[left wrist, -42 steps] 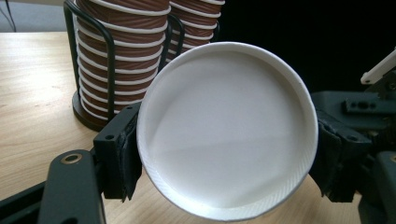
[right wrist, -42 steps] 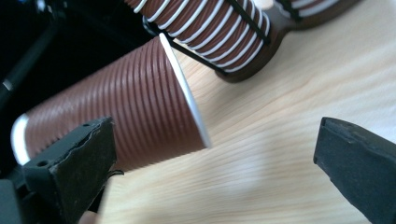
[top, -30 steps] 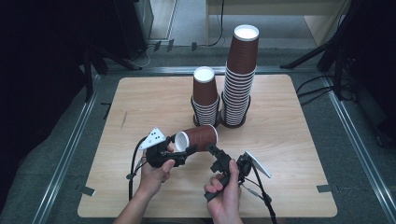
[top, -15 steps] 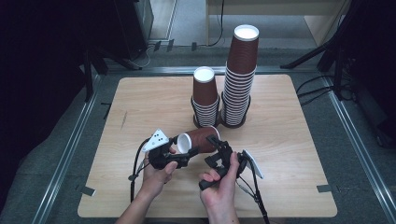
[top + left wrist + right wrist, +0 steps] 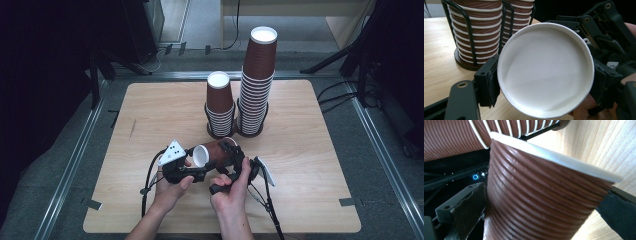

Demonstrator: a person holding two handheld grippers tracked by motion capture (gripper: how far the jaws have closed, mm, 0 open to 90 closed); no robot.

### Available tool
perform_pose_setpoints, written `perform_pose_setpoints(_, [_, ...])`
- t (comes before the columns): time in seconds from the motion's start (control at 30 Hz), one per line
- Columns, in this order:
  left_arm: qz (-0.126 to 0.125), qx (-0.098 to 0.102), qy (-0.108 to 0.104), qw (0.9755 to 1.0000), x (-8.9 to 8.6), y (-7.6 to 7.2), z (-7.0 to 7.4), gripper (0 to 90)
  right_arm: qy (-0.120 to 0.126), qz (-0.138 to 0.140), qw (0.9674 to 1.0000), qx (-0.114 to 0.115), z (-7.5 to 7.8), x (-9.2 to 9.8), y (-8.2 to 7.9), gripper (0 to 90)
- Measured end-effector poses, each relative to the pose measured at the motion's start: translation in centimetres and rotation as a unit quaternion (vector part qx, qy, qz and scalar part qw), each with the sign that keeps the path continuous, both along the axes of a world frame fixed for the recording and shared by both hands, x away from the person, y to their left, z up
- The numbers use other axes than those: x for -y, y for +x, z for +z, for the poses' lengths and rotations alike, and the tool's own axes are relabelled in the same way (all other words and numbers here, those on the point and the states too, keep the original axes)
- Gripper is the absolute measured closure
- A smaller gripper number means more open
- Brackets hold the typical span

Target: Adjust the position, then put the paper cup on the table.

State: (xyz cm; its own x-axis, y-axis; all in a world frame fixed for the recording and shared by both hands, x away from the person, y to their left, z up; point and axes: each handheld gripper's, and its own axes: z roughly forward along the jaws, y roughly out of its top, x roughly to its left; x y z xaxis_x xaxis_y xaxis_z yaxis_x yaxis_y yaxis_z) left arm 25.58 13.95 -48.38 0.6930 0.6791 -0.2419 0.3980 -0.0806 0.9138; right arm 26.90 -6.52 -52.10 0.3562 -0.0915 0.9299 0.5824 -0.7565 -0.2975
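Both jaws around one cup (image 5: 214, 153)

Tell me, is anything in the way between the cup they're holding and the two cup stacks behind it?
Nothing visible. The held cup lies sideways between both grippers, and bare table separates it from the short stack and tall stack just behind.

Two bare forearms reach in from the near edge of the table, the left hand (image 5: 170, 187) and right hand (image 5: 229, 192) each wrapped around a black handheld gripper, held close together. The left gripper (image 5: 197, 161) points right with its grey three-cornered plate uppermost, its jaws pressed against opposite sides of a cup's (image 5: 214, 154) white end. The right gripper (image 5: 230, 152) angles up and left, its padded jaws clamped on the same cup's ribbed brown wall.
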Motion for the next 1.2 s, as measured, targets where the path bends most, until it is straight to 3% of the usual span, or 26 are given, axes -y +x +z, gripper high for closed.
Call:
perform_pose_setpoints(0.43, [-0.008,-0.005,-0.001,1.0000,-0.1,0.1,-0.2,22.7,0.013,0.005,0.9998,0.015,-0.4,0.1,0.3,8.1])
perform_pose_setpoints(0.73, [-0.011,-0.018,-0.023,0.9995,-0.3,0.1,-0.3,20.7,0.003,-0.003,0.9992,0.039,-0.3,0.2,0.1,10.6])
perform_pose_setpoints(0.87, [-0.014,-0.027,-0.038,0.9988,-0.8,0.2,-0.1,11.8,0.000,-0.019,0.9981,0.059,-0.1,0.6,0.2,10.7])
perform_pose_setpoints(1.07, [-0.015,-0.024,-0.047,0.9985,-1.3,0.2,0.2,3.7,-0.041,-0.040,0.9953,0.079,0.6,1.7,0.6,10.8])
perform_pose_setpoints(1.2, [-0.011,-0.022,-0.048,0.9986,-1.8,0.3,0.2,3.1,-0.068,-0.047,0.9911,0.104,1.0,2.4,0.9,10.8])
